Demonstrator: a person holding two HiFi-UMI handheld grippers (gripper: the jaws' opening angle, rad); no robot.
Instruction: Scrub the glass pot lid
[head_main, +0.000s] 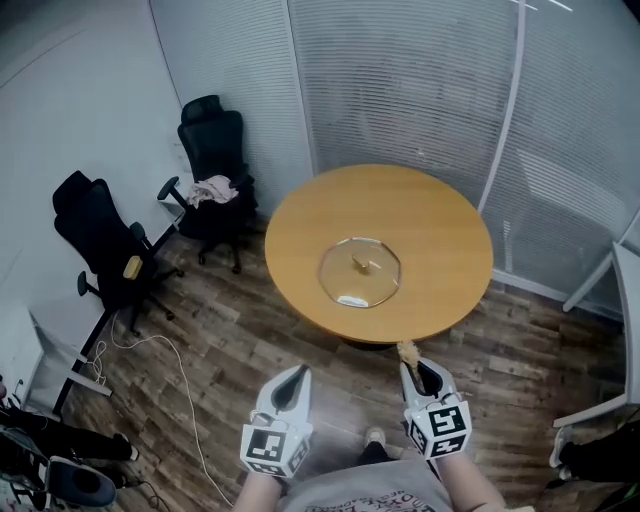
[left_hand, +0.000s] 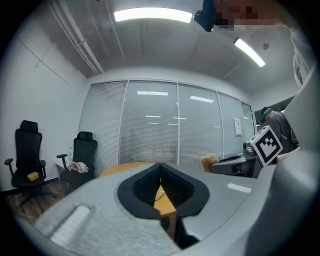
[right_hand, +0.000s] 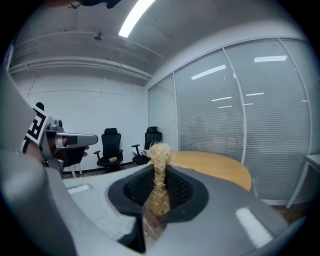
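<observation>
Round wooden bench (head_main: 440, 230), glass pot lid (head_main: 360, 272) lying centred and untouched; right gripper (head_main: 412, 366) clamped on fibrous scrubber (right_hand: 159, 172), left gripper (head_main: 299, 373) closed, empty; both well short, scrubbing unstarted.

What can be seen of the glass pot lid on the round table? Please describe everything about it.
The glass pot lid is round and transparent, so the wood shows through, with a thin rim and a small yellowish knob at its centre. It lies flat, knob up, on the round wooden table, nearer the person's side. Only the table touches it; the left gripper and the right gripper, shut on a fibrous scrubber, are both well short of it.
</observation>
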